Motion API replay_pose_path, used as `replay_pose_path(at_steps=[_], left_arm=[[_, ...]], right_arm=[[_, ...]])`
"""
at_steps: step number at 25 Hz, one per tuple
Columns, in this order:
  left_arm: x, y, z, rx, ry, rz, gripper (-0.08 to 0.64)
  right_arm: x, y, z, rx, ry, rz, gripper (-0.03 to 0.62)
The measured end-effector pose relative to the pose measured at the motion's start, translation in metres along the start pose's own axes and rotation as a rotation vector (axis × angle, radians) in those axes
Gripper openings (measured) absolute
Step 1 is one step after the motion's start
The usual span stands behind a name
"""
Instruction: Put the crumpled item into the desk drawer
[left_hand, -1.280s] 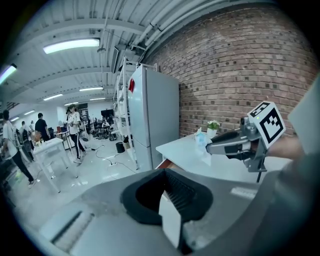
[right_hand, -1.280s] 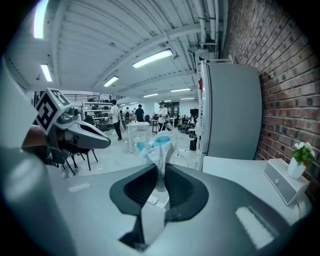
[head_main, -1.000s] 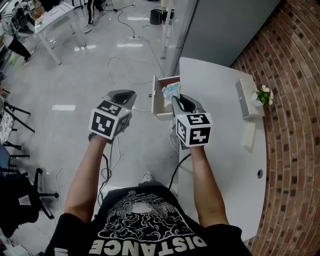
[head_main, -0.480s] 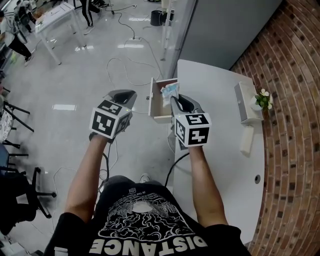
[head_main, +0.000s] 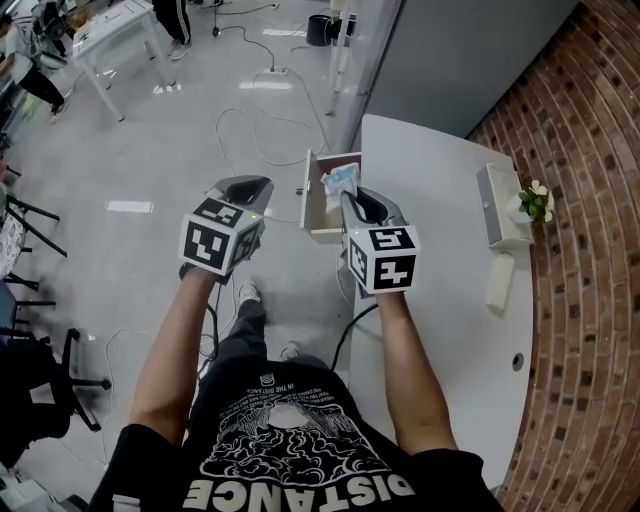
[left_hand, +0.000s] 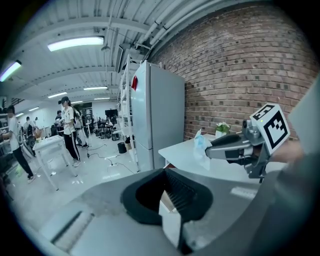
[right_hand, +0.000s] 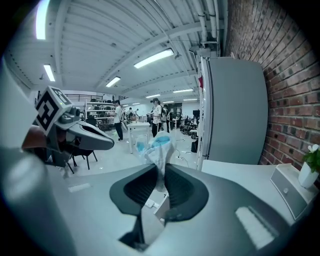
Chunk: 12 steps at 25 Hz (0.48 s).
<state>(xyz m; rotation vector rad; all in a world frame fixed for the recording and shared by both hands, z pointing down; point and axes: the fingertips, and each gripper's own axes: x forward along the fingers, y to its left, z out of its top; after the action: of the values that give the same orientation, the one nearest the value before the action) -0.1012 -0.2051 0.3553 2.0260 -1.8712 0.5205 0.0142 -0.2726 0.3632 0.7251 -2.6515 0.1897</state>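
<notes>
Black T-shirt (head_main: 290, 445), near edge of the head view, carries large white print "DISTANCE", seen upside down. The small line above its graphic is too tiny to read. Nothing else is legible.

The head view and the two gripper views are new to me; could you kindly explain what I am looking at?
There is no robot: a person holds a hand-held claw in each hand, and the marker cubes belong to those claws. The head view looks down from the person's head over both arms; each other picture comes from a camera riding on one claw, looking along its jaws. The right claw is clamped on a crumpled white-and-blue item, held over the open drawer of a white desk. The left claw holds nothing, jaws together, out over the floor. On the desk stand a grey box and a small potted flower.
</notes>
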Motion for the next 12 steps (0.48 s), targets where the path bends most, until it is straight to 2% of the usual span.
replay_pose_path(at_steps=[7, 12], left_arm=[[0.027, 0.021, -0.018, -0.016, 0.044, -0.041, 0.002], [0.053, 0.042, -0.02, -0.024, 0.035, -0.072, 0.002]], right_arm=[[0.032, -0.009, -0.02, 0.009, 0.045, -0.04, 0.054], [0.062, -0.016, -0.032, 0.04, 0.084, -0.097, 0.055]])
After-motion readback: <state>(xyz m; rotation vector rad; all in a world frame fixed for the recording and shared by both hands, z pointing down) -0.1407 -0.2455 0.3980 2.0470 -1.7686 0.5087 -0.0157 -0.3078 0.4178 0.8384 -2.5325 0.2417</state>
